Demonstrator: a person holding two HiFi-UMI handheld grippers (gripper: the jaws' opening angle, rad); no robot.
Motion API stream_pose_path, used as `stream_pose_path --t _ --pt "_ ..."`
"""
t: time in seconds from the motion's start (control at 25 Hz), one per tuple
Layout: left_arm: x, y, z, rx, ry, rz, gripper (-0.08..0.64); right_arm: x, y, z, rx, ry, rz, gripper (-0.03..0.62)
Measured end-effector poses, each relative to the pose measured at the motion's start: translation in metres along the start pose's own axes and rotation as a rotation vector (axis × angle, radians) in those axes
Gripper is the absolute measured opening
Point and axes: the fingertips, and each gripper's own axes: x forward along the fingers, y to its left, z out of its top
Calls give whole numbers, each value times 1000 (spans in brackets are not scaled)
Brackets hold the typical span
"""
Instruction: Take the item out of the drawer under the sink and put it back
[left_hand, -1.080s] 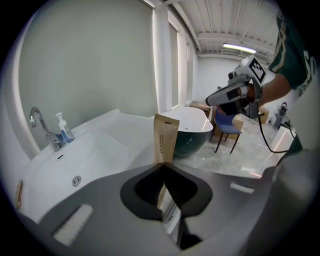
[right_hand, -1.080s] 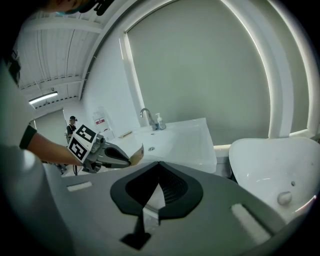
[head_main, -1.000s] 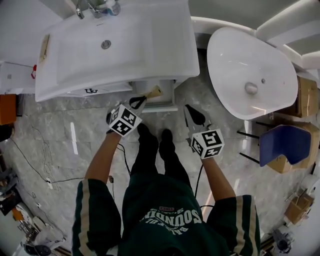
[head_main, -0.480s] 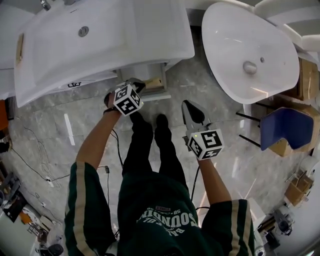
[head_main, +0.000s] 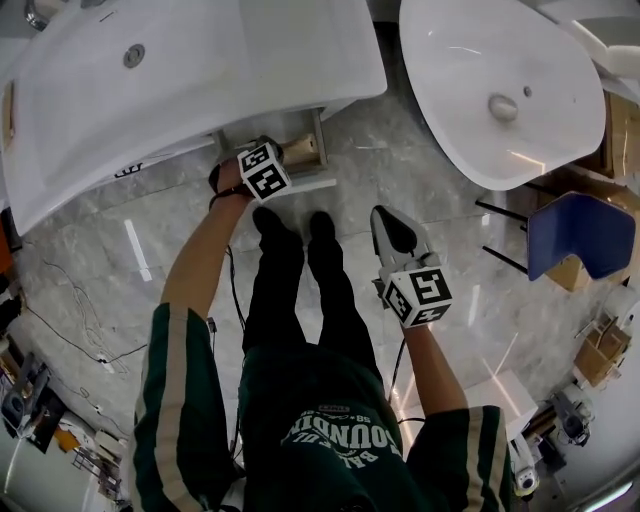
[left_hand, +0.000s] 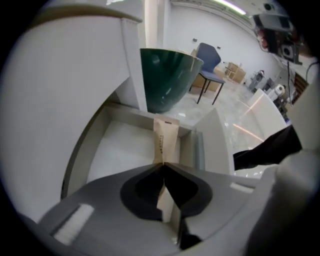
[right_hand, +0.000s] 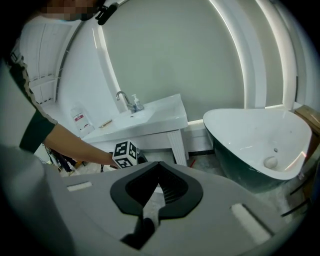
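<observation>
Item: flat tan paper pouch, pinched at its near end by left gripper, held over open white drawer under white basin sink. Right gripper: pressed together, empty, at 4 o'clock of drawer. Risk: limp pouch snagging drawer rim and buckling if lowered off-centre.

- packet: middle stretch hidden behind the closed left tongs; the print down its face is too small to read. In the head view only one end shows past the marker cube, which also covers the tong tips.
- drawer: near part hidden by the tongs' grey body; from above, mostly covered by the sink.
- sink: cut off by the head view's top and left edges.
- bathtub: cut off by the top edge.
- floor clutter, lower left: too small to identify.
</observation>
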Motion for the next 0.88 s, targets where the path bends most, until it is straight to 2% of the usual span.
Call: stream_pose_path --t 0.2,0.4,0.48,0.56,0.76,0.88 --pt "20 25 -8 -196 0 26 52 0 -9 -10 9 23 -18 2" --pt "29 52 -15 -474 -52 69 52 3 -14 -15 20 30 -32 2" --pt "33 54 -17 -539 -67 78 52 4 -14 -18 26 34 -34 2" --pt "37 53 -15 -557 -75 73 52 7 -14 -20 30 38 -34 2" --pt "37 47 -13 -545 -101 57 57 9 -8 -23 37 40 -27 2" --pt "27 49 -16 -533 -115 80 63 9 -4 -24 36 45 -17 2"
